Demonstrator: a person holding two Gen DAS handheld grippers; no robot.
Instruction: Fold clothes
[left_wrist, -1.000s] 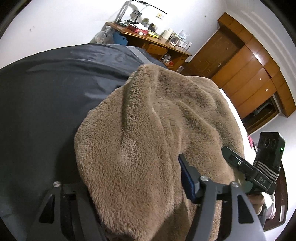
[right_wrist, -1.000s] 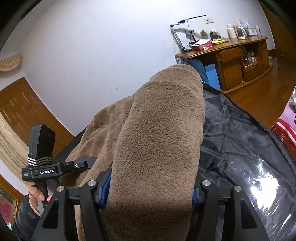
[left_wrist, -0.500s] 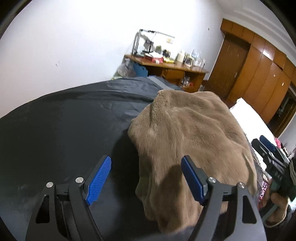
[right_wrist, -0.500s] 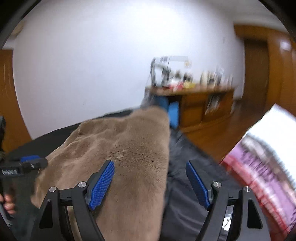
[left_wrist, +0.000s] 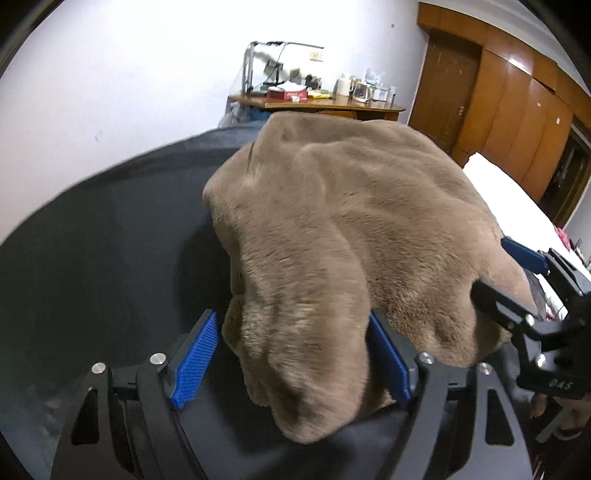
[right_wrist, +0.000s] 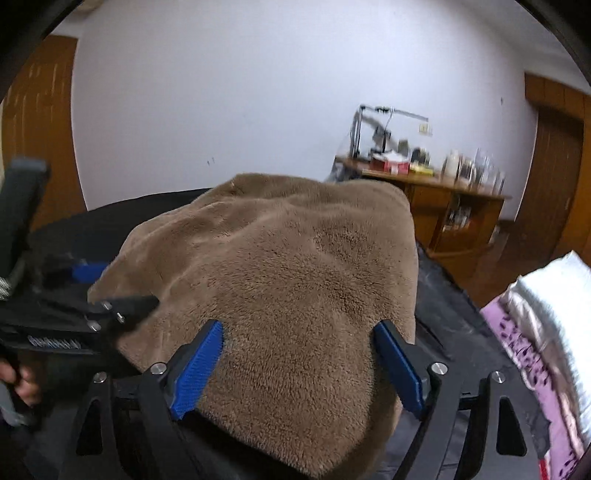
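Both let go: we see the left hand-held gripper (left_wrist: 295, 365) and the right hand-held gripper (right_wrist: 295, 369) with jaws opening wide, pads off the fluffy brown fleece garment (left_wrist: 351, 236), whose near edge lies loose between them. It now rests folded on the dark grey cloth-covered table (left_wrist: 96, 258). Fold placed; next fold likely.

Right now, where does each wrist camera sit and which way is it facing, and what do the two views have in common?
Left wrist: rides the left claw, angled down over the brown fleece garment on the dark grey sheet; the right claw shows at the right edge.
Right wrist: rides the right claw, facing the same garment; the left claw and a hand show at left.
Shared: garment, white wall, cluttered wooden desk. Both claws' jaws are opening, fleece between them.
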